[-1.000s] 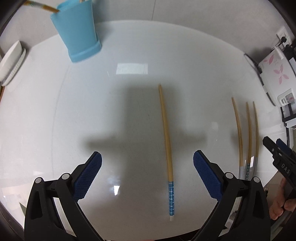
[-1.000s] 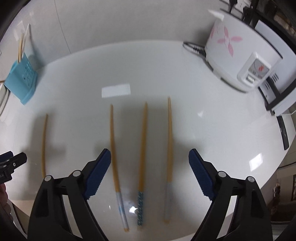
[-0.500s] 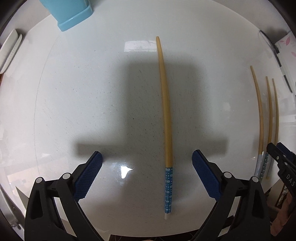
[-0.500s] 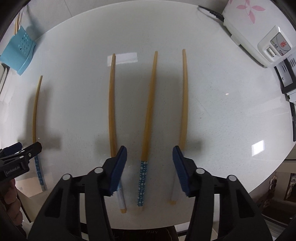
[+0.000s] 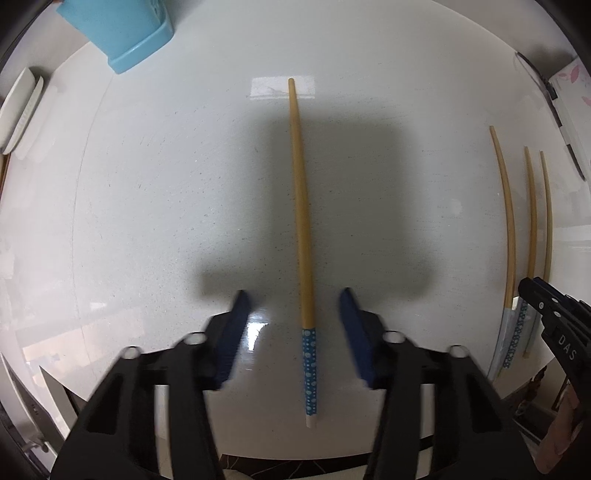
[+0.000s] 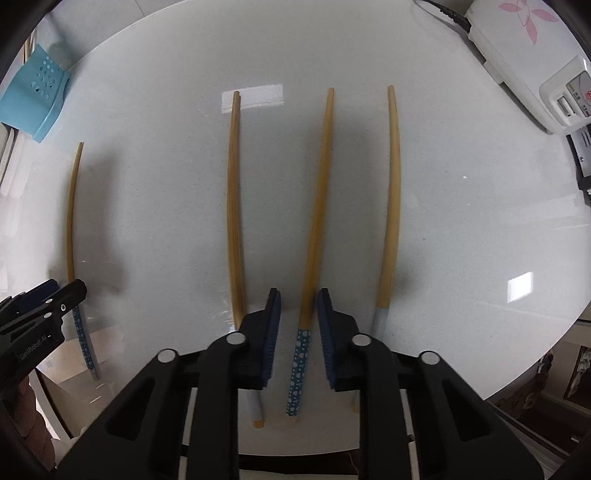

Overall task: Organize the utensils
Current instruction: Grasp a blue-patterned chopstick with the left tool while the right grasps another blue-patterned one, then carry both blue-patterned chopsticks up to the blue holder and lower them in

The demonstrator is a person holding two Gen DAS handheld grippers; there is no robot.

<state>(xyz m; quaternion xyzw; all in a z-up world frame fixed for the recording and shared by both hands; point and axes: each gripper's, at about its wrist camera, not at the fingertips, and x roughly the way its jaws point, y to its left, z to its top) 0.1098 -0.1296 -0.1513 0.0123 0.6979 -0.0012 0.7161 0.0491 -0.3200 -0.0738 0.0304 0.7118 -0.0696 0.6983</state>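
Several bamboo chopsticks lie on the white round table (image 5: 147, 206). My left gripper (image 5: 293, 306) is low over a lone chopstick with a blue dotted end (image 5: 302, 236), jaws half closed on either side of it, not touching. My right gripper (image 6: 299, 306) straddles the middle chopstick of three (image 6: 314, 214), jaws nearly closed around it just above its blue dotted end. A chopstick (image 6: 233, 206) lies to its left and another (image 6: 391, 206) to its right. A blue utensil holder (image 5: 118, 29) stands at the far left.
A white rice cooker with pink flowers (image 6: 524, 55) stands at the back right with its cord. A white dish (image 5: 18, 110) sits at the table's left edge. The near table edge lies just under both grippers.
Both grippers have come down toward the table and narrowed their jaws. The right jaws went from wide to nearly closed around the middle chopstick; the left jaws are closing around the lone chopstick.
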